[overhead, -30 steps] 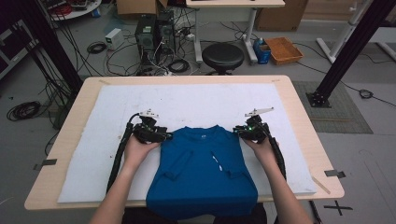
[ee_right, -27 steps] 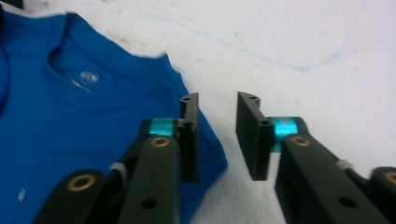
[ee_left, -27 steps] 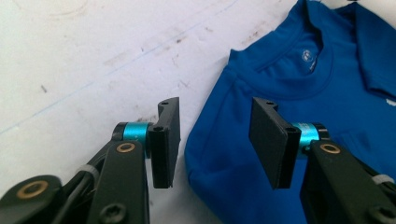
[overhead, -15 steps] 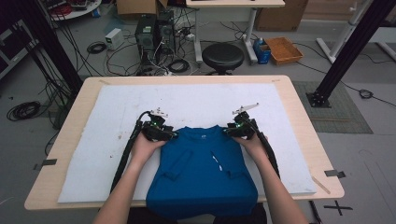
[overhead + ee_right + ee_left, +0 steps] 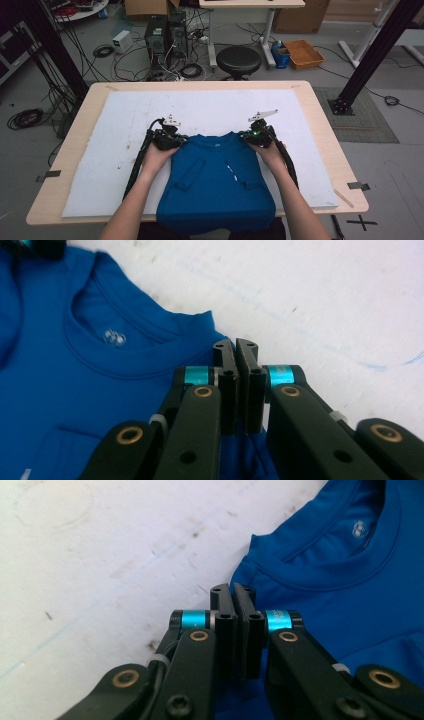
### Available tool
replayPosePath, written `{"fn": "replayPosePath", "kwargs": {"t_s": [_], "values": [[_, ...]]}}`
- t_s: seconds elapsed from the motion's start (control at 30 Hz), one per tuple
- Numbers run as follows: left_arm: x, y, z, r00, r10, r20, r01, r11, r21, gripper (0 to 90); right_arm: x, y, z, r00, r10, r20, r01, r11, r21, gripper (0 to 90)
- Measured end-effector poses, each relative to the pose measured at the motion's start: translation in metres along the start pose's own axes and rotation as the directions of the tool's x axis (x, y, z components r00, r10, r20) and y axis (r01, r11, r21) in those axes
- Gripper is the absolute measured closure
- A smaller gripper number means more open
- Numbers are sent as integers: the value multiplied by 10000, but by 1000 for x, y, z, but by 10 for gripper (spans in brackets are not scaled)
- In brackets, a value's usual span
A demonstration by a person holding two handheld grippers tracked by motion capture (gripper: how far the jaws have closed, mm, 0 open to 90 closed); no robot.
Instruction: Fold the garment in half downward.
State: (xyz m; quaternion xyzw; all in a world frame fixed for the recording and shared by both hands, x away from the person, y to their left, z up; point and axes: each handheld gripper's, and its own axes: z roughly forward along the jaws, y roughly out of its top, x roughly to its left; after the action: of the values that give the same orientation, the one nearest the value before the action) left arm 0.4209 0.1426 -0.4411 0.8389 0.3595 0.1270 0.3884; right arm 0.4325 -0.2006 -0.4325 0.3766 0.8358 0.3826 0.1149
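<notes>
Blue T-shirt [image 5: 217, 177] lying flat on the white mat [image 5: 120, 150], collar toward the far edge, hem hanging over the near edge of the table [image 5: 325, 125]. Both sleeves already folded inward onto the body; side folds judged complete. Left gripper [image 5: 172, 140] at the shoulder corner just left of the collar, right gripper [image 5: 251, 135] at the opposite shoulder corner. Fingers [image 5: 234, 611] of the left gripper just closed, drawn together at the shoulder edge, cloth apparently pinched between them though the pinch itself is hidden. Fingers [image 5: 235, 365] of the right gripper likewise just closed, together at the shirt's edge. Grasp at both shoulders judged made. Remaining: lengthwise fold, shoulders brought toward the hem or the reverse, then release. Shirt not yet lifted off the mat.
</notes>
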Motion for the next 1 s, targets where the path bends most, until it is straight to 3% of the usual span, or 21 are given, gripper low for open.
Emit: {"fn": "replayPosePath", "kwargs": {"t_s": [0.07,0.13,0.17,0.27,0.33,0.53,0.67,0.73,0.8,0.87,0.9,1.0], "values": [[11,5,0,9992,-392,94,392,9992,-94,878,-5,5,0,9999,144,-87,-146,9998,-142,885],[13,7,0,9990,-437,109,438,9989,-165,878,-8,9,0,9996,254,-94,-257,9988,-405,885],[17,18,-3,9999,-170,8,170,9989,-447,878,-11,13,0,9992,352,-170,-361,9979,-539,885],[21,28,-5,9999,152,-55,-155,9983,-561,878,-15,19,0,9993,370,-87,-374,9977,-565,885],[21,35,-10,9995,310,-69,-314,9963,-802,877,-20,25,-6,9980,606,-189,-622,9929,-1009,885],[11,37,-33,9961,878,112,-859,9890,-1207,877,-16,24,-26,9988,401,-289,-438,9893,-1394,885],[-3,32,-51,9913,1282,284,-1227,9813,-1481,877,-1,18,-44,9996,115,-257,-159,9838,-1788,885],[-13,27,-59,9868,1572,401,-1489,9757,-1608,876,15,10,-60,9995,-175,-279,116,9803,-1973,885],[-24,22,-68,9811,1887,431,-1796,9705,-1608,876,20,7,-65,9991,-268,-328,197,9794,-2007,884],[-35,15,-75,9744,2189,507,-2076,9634,-1693,876,32,-1,-75,9985,-513,-170,464,9752,-2165,884],[-40,11,-78,9721,2285,530,-2164,9608,-1734,876,45,-11,-83,9970,-778,-51,748,9727,-2198,884],[-57,1,-89,9637,2583,676,-2419,9519,-1878,876,57,-23,-91,9946,-1033,137,1038,9718,-2118,884]]}}
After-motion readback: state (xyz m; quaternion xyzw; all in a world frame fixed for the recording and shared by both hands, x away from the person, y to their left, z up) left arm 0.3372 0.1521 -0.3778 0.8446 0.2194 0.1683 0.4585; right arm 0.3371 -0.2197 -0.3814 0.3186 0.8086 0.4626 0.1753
